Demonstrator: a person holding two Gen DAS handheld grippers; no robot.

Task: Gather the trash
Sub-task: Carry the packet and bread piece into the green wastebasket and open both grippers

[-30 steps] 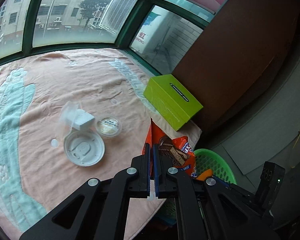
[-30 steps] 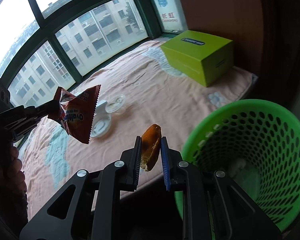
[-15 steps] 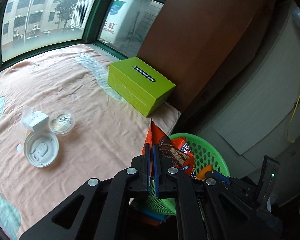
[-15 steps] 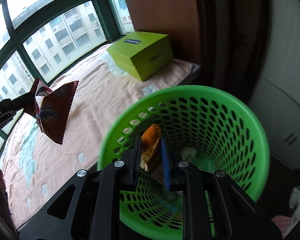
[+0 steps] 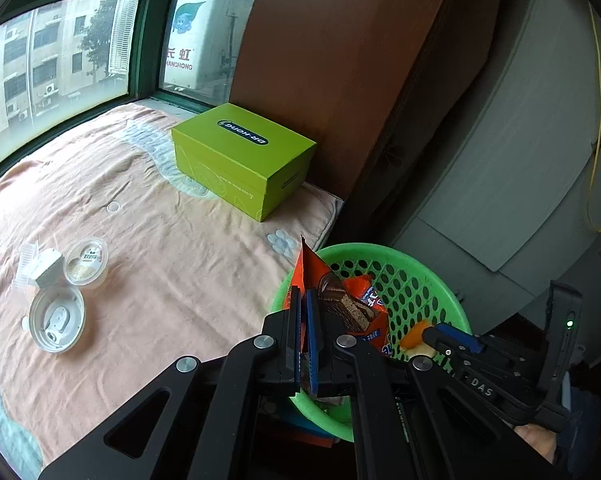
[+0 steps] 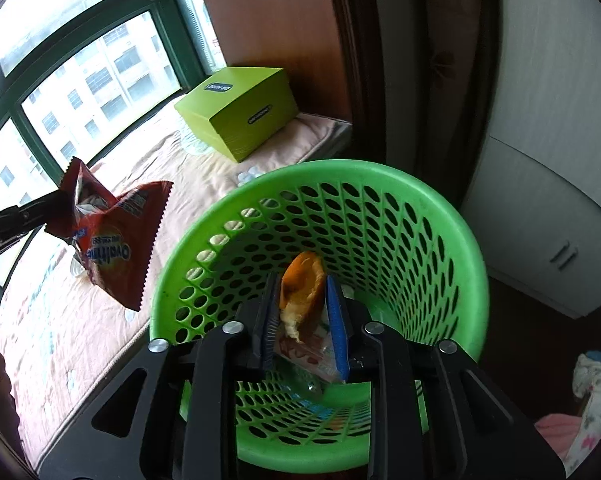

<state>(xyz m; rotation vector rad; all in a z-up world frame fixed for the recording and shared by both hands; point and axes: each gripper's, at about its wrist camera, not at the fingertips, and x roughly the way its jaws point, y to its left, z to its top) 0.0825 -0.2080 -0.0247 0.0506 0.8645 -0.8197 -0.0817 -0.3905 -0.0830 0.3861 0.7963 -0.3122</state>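
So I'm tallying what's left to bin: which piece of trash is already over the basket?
The bread piece between the right gripper's jaws, over the green basket; the wrapper hangs beside it.

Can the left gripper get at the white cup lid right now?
Probably not yet: the left gripper is shut on the orange snack wrapper. The white cup lid lies uncovered.

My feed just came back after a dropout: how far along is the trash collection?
Done: some wrappers already lie in the green basket. In hand: the right hand-held gripper is over the basket, its jaws just opening around the bread piece; the left hand-held gripper is shut on the orange snack wrapper beside the rim. Left: the white lid, small cup and clear plastic piece on the blanket.
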